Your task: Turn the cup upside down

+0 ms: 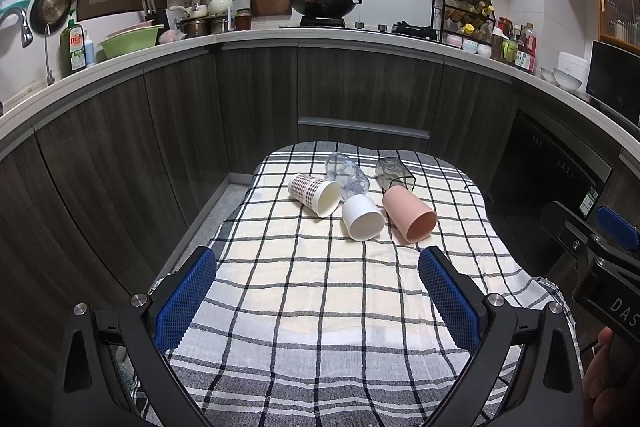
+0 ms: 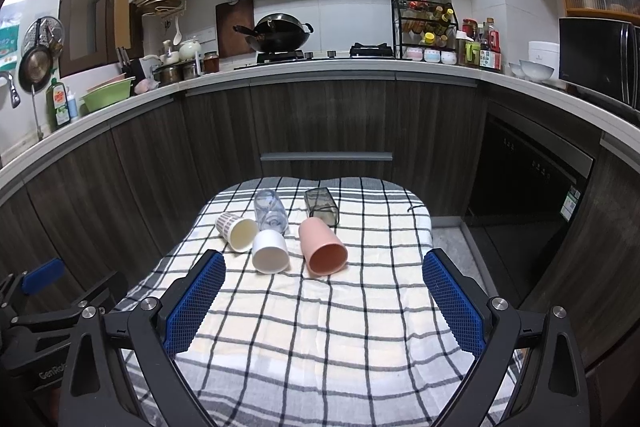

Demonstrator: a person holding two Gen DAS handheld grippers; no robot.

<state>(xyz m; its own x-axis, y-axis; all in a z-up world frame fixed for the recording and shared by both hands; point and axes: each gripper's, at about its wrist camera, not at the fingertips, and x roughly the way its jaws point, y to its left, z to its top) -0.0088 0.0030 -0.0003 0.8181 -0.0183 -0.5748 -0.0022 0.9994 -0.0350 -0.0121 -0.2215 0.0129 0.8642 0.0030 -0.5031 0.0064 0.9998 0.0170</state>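
Both tongs were spread wide and held nothing — the left gripper (image 1: pixel 318 269) and the right gripper (image 2: pixel 324 273) each hung over the near part of the black-and-white checked cloth (image 1: pixel 320 307), blue pads apart. All five cups lay on their sides ahead of the fingertips, clear of them. Nearest, straight ahead of the left tongs, lay the plain white cup (image 1: pixel 362 217), mouth toward the camera; just to its right was the pink plastic cup (image 1: pixel 409 213), and to its left the cream paper cup with a red patterned wall (image 1: pixel 314 194). Behind these lay a clear glass tumbler (image 1: pixel 346 175) and a smoky grey square-sided glass (image 1: pixel 394 173) — farthest from both tongs.
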